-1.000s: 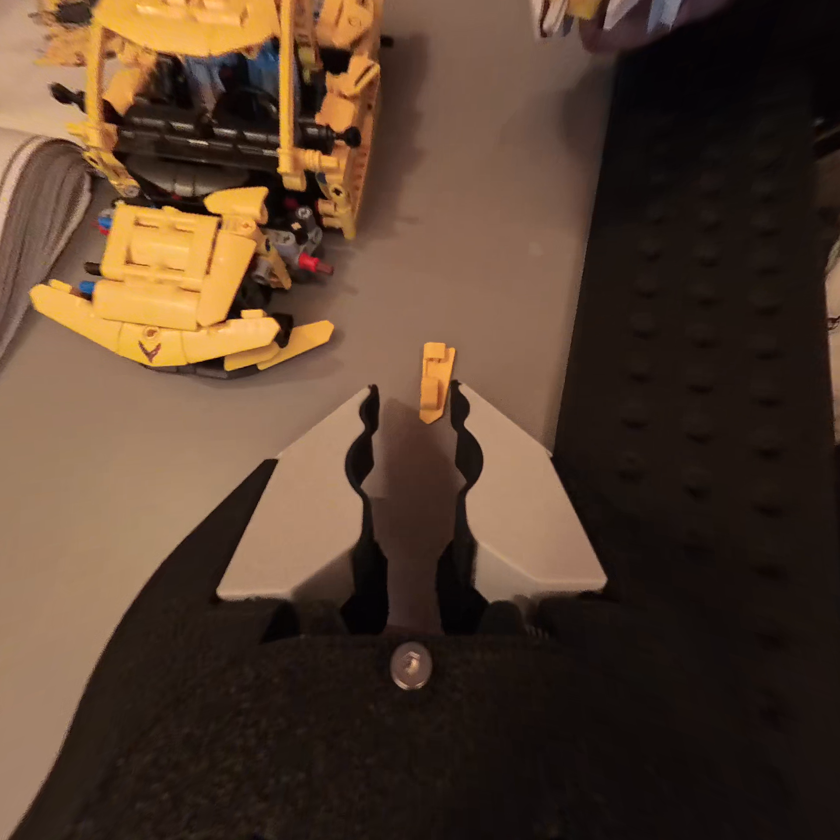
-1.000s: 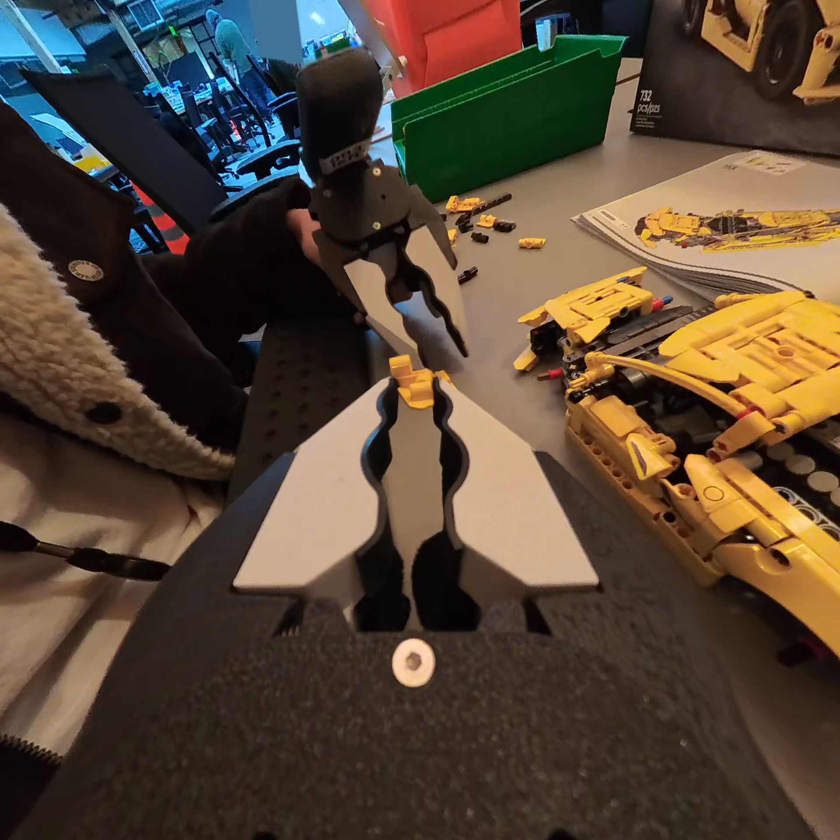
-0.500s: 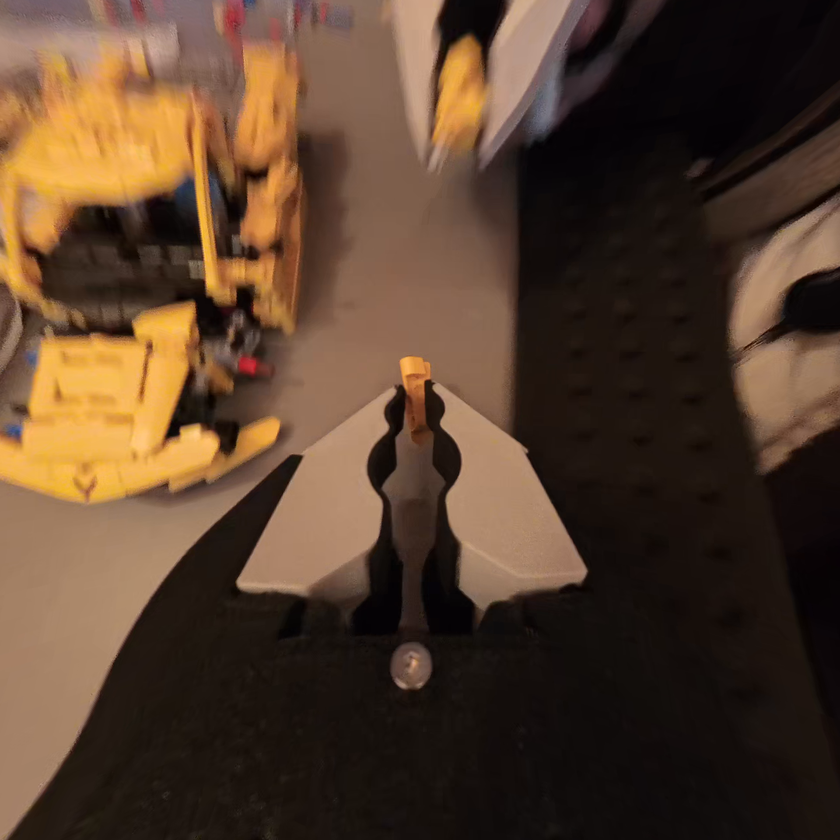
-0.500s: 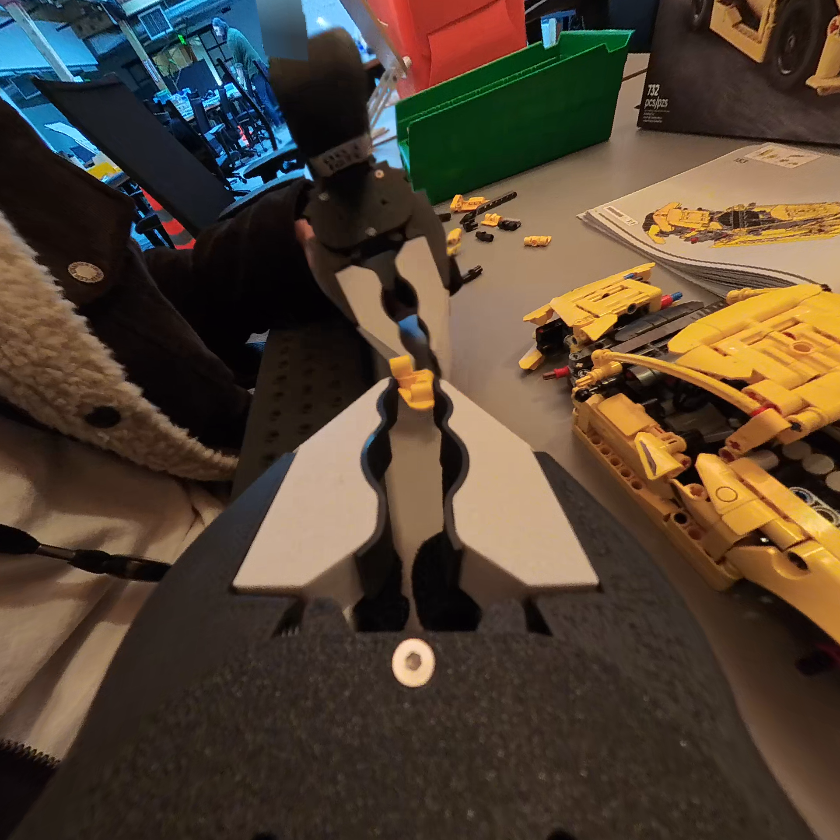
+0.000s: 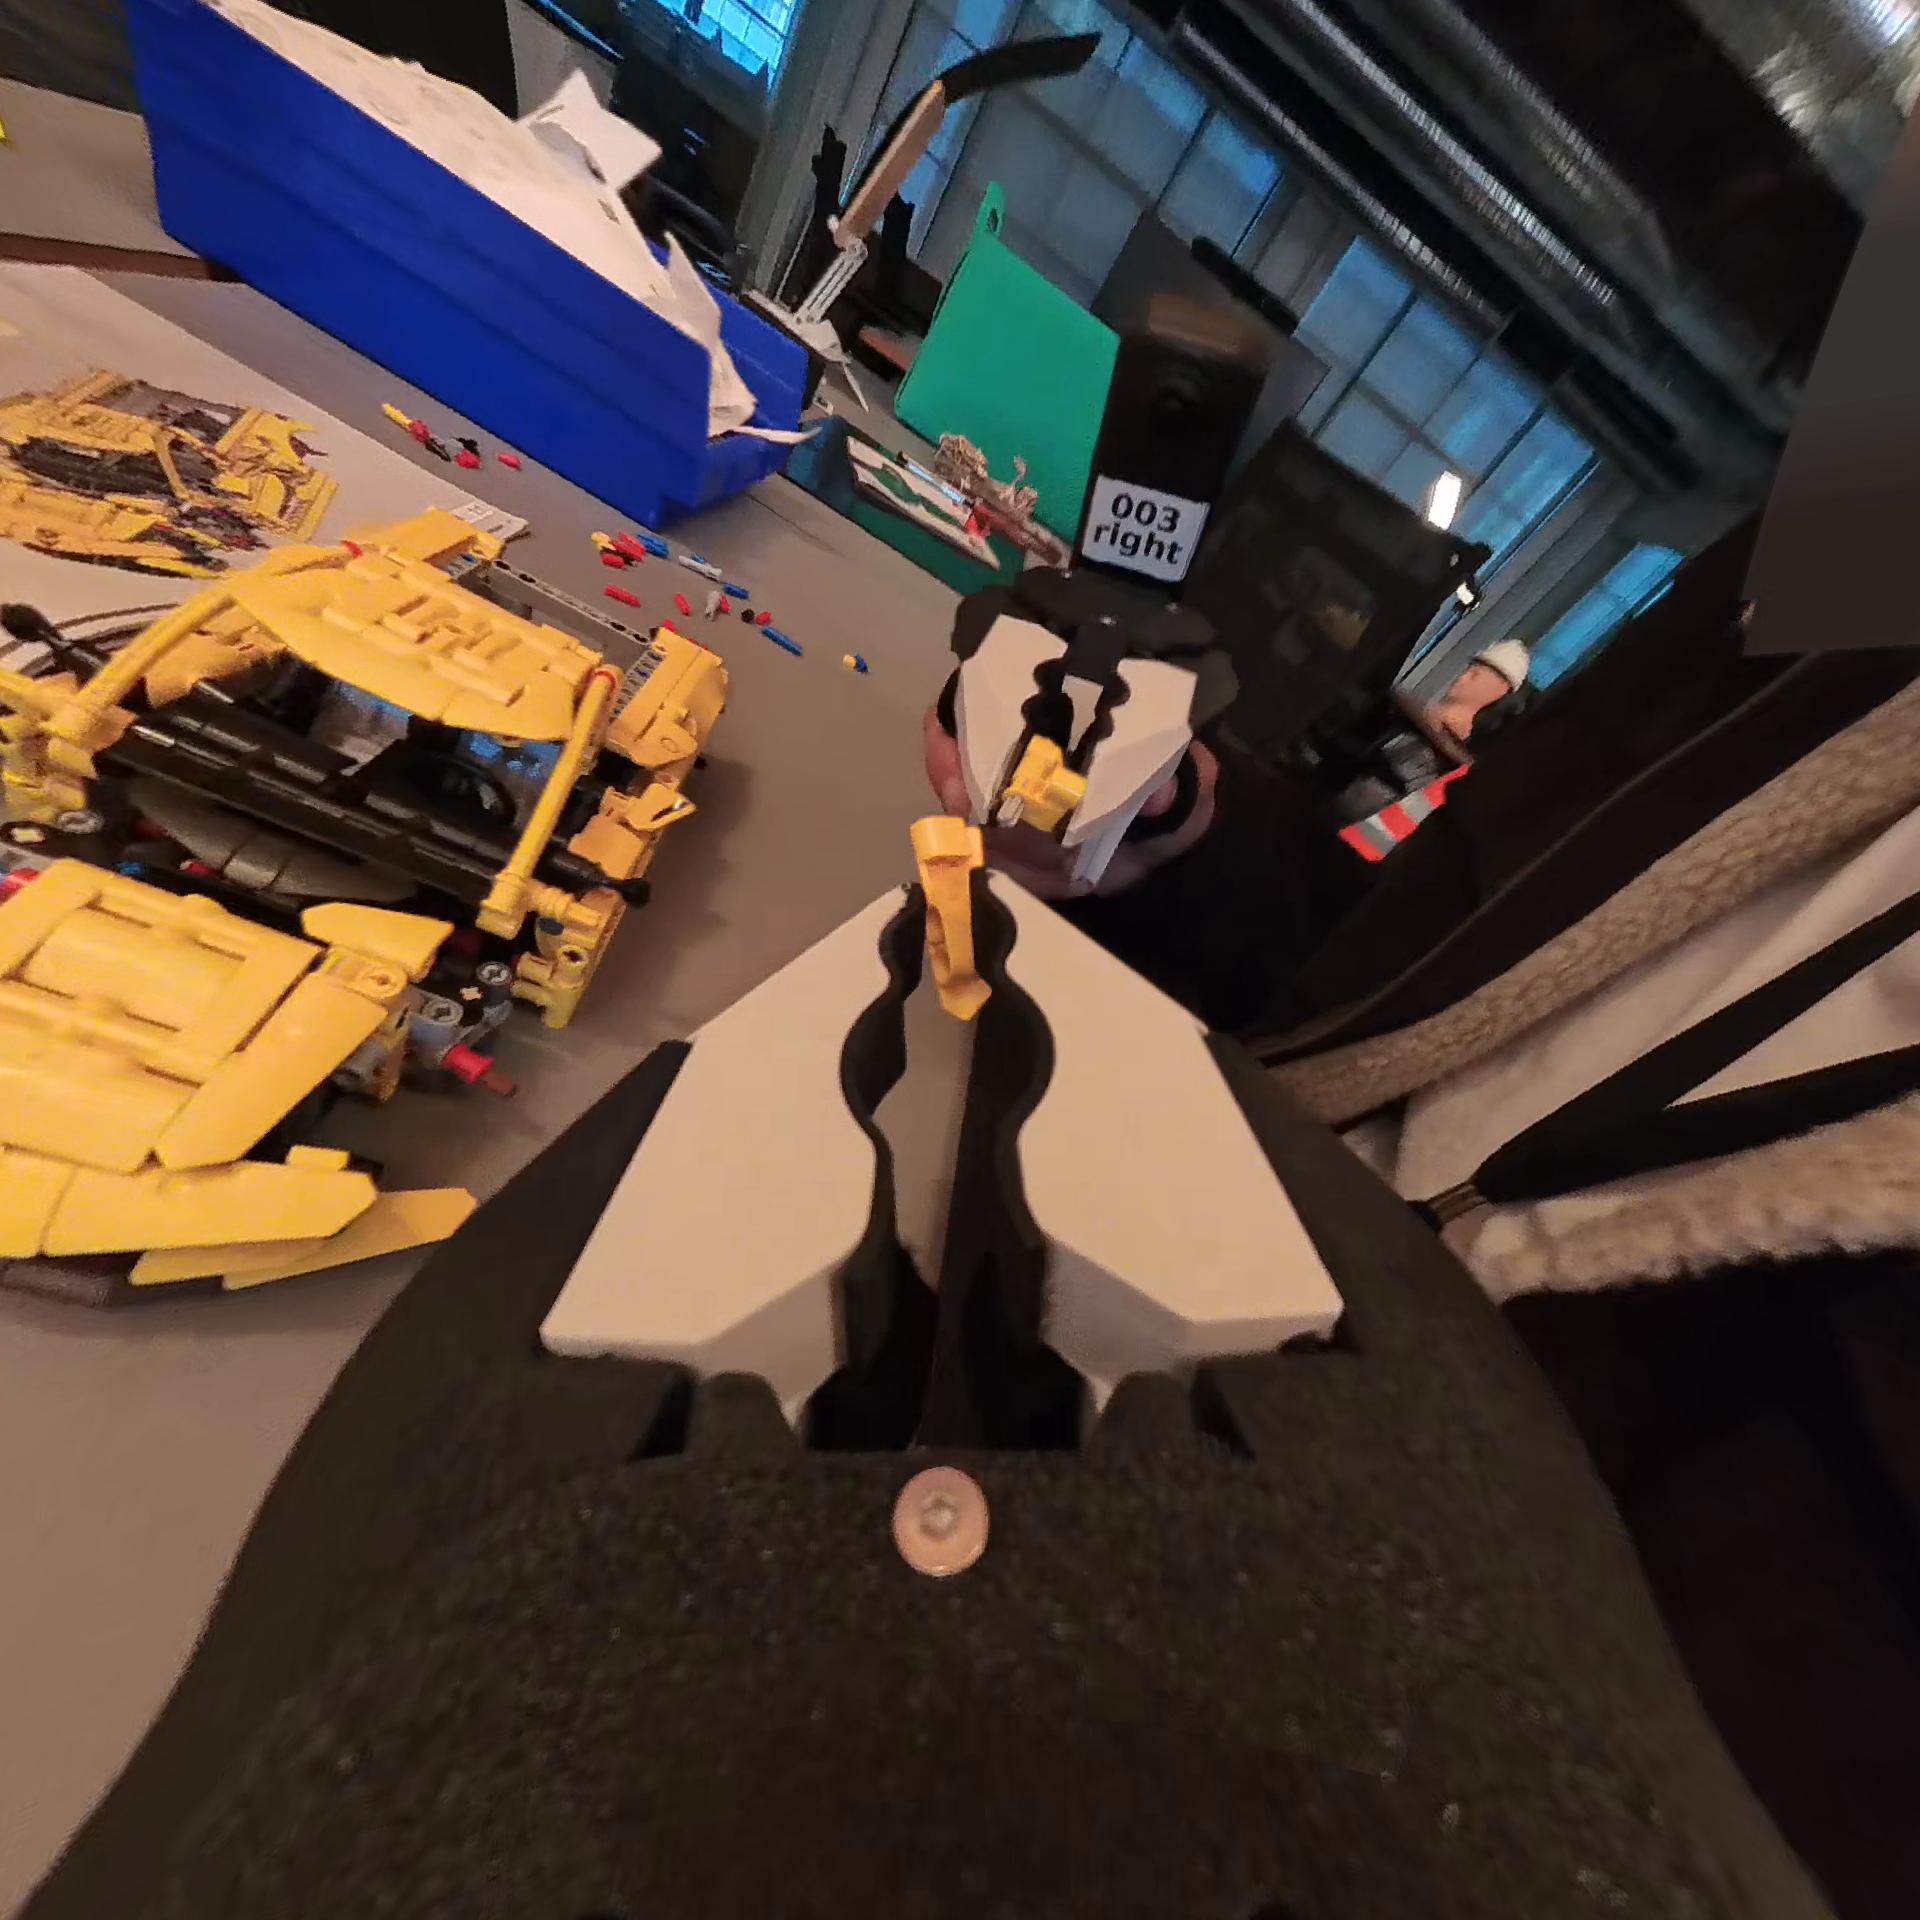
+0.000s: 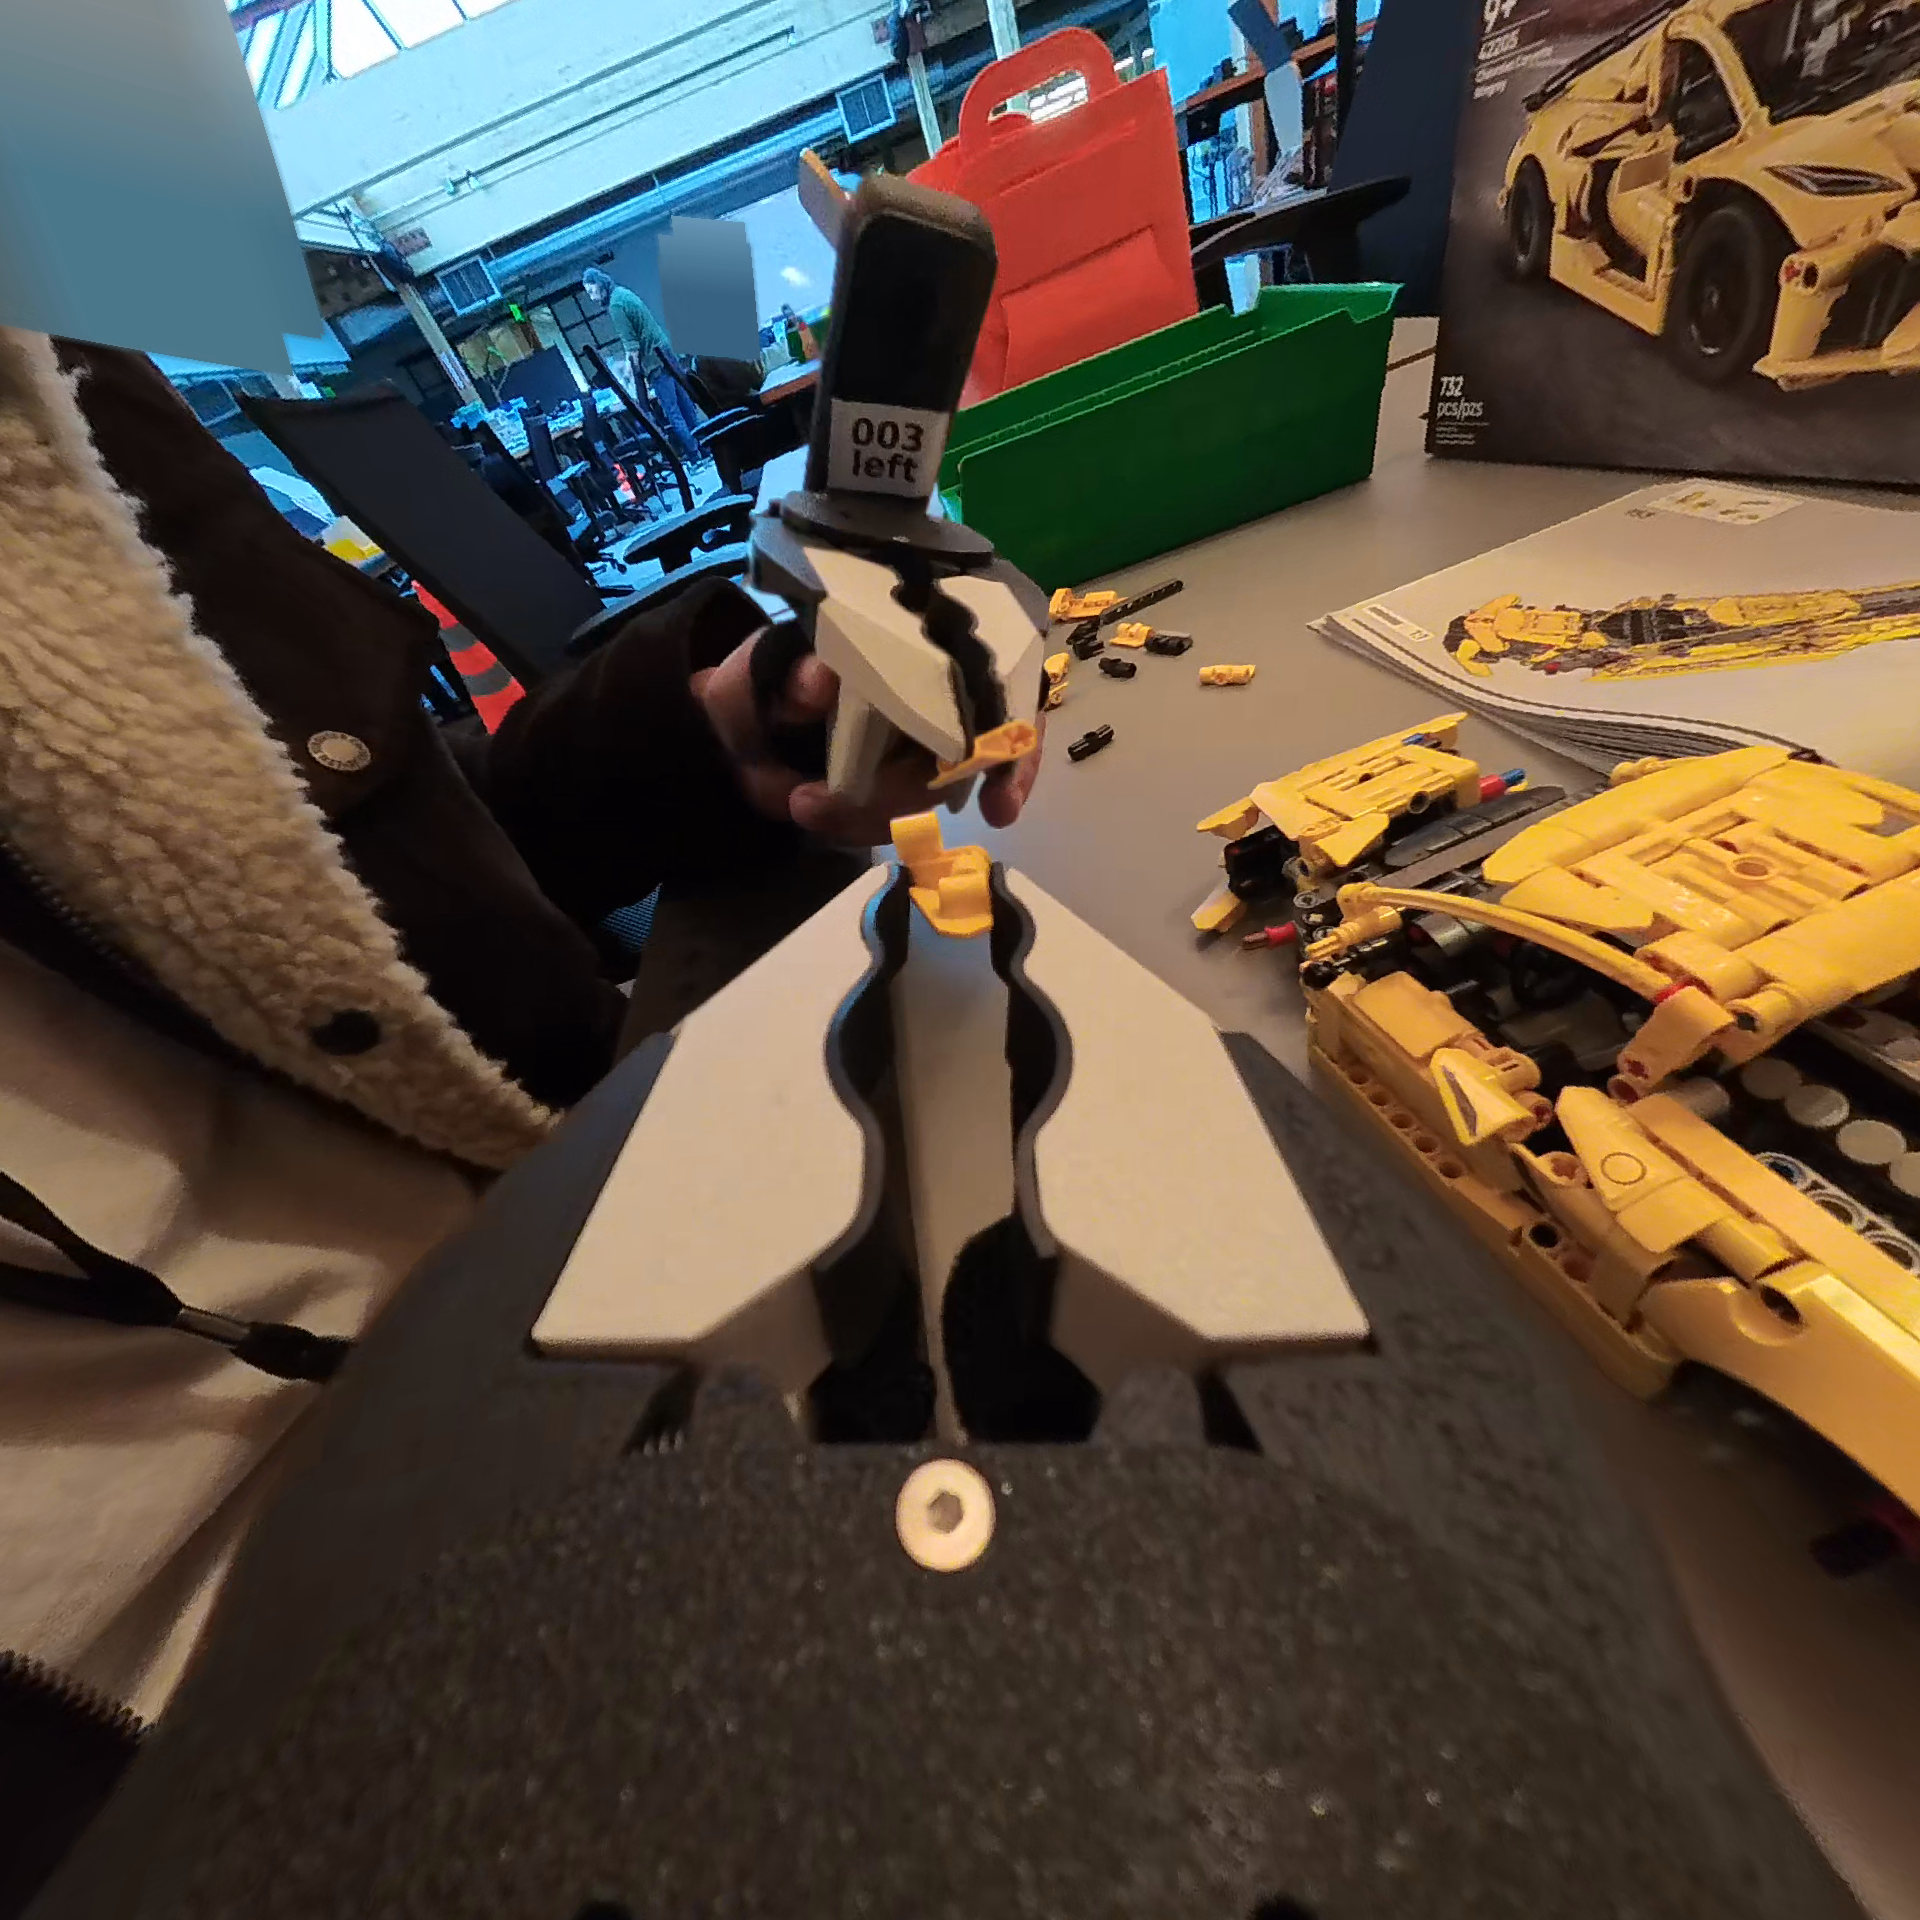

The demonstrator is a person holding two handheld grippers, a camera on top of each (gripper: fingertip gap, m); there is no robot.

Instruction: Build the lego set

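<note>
Yellow lego car (image 5: 312,831), half-built, black interior exposed

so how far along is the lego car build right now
Mostly built: the yellow car has its body and roof on, with a separate panel section lying at one end of it. In hand: the left gripper pinches a slim yellow piece and the right gripper a yellow connector, held close, not joined. Left: loose parts and pins on the table.
</note>
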